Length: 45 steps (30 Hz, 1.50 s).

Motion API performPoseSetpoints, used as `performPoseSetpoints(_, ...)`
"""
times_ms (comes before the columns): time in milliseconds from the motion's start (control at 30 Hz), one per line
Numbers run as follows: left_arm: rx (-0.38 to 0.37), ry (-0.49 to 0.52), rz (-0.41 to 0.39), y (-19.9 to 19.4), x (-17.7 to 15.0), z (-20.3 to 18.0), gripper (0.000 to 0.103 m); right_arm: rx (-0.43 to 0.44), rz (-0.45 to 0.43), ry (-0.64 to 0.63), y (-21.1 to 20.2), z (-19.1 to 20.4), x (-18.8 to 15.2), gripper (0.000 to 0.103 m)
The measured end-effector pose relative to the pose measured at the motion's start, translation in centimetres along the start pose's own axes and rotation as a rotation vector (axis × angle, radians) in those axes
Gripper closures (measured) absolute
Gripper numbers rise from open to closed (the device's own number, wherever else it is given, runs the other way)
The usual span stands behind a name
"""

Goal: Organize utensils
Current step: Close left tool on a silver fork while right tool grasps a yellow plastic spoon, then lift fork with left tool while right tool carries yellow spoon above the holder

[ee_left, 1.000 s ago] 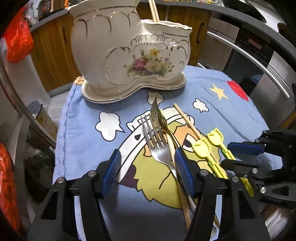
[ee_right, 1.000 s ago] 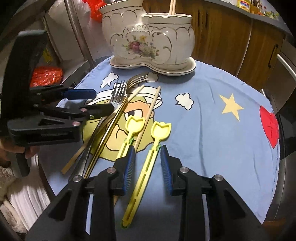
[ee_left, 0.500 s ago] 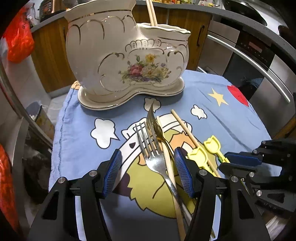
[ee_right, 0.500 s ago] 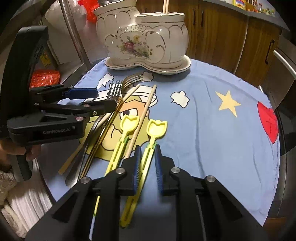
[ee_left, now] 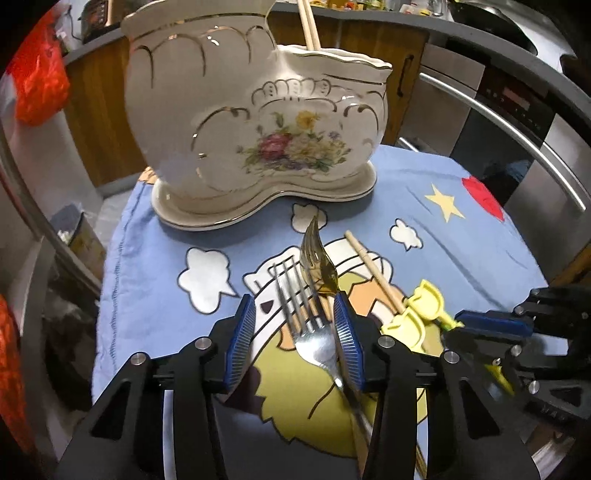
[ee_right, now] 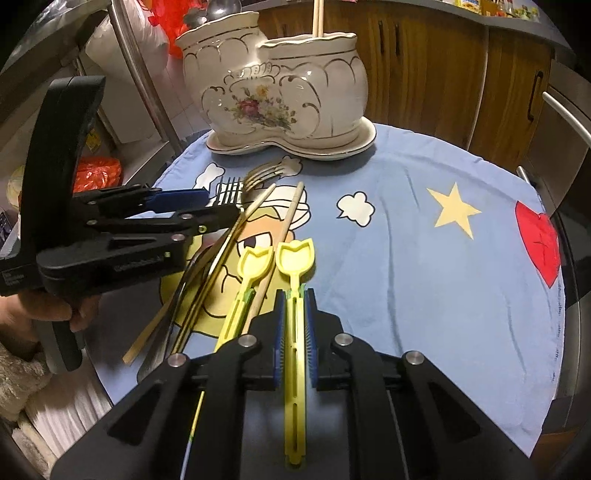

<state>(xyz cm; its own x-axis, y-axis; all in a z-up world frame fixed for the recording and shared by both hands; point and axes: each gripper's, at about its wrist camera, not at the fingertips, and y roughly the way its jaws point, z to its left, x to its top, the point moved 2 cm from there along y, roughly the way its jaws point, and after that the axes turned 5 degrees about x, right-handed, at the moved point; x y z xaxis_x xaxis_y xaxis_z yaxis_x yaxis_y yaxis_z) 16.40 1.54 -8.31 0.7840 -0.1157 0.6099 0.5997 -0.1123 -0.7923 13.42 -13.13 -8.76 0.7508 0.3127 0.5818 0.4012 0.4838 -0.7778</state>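
Observation:
A white floral ceramic utensil holder [ee_left: 258, 129] stands at the back of the blue cartoon cloth [ee_left: 147, 266], with chopsticks [ee_left: 308, 22] in it; it also shows in the right wrist view [ee_right: 280, 92]. My left gripper [ee_left: 295, 336] is open, its jaws either side of a silver fork [ee_left: 306, 321] beside a gold fork [ee_left: 316, 262]. My right gripper [ee_right: 294, 325] is shut on the right-hand yellow spoon [ee_right: 295, 295]. A second yellow spoon [ee_right: 247, 280] and loose chopsticks [ee_right: 284, 236] lie to its left.
Wooden cabinets [ee_right: 424, 62] and a steel oven handle [ee_left: 517, 136] stand behind the table. A red bag [ee_left: 37, 81] hangs at the left. The right half of the cloth [ee_right: 443, 277] with the star and heart prints holds no utensils.
My right gripper closed onto the yellow spoon's handle. My left gripper moved forward over the silver fork, and its jaws narrowed around it.

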Motion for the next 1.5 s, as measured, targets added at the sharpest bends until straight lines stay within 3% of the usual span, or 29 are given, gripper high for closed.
performPoseSetpoints(100, -0.011, 0.003, -0.013, 0.4, 0.4, 0.0, 0.058, 0.010, -0.006, -0.002, -0.2, 0.1, 0.0, 0.093)
performPoseSetpoints(267, -0.003, 0.028, -0.023, 0.7, 0.6, -0.3, 0.076, 0.018, -0.017, 0.001, -0.4, 0.2, 0.1, 0.093)
performPoseSetpoints(500, -0.013, 0.040, -0.042, 0.2, 0.7, -0.4, 0.085, 0.022, -0.033, 0.014, -0.7, 0.0, 0.2, 0.093)
performPoseSetpoints(567, -0.014, 0.047, -0.053, -0.1, 0.7, -0.5, 0.099, 0.025, -0.046, 0.014, -1.0, 0.0, 0.2, 0.093)
performPoseSetpoints(867, -0.027, 0.018, -0.079, -1.4, 0.6, 0.5, 0.099, 0.030, -0.080, 0.018, -1.8, -0.1, 0.3, 0.093)
performPoseSetpoints(1200, -0.029, 0.000, -0.244, -6.1, 1.0, 1.5, 0.100, 0.046, -0.147, 0.041, -2.7, -0.2, 0.9, 0.093)
performPoseSetpoints(1500, -0.003, 0.026, -0.410, -10.5, 1.3, 1.3, 0.100, 0.053, -0.294, 0.056, -4.1, -0.1, 2.1, 0.093)
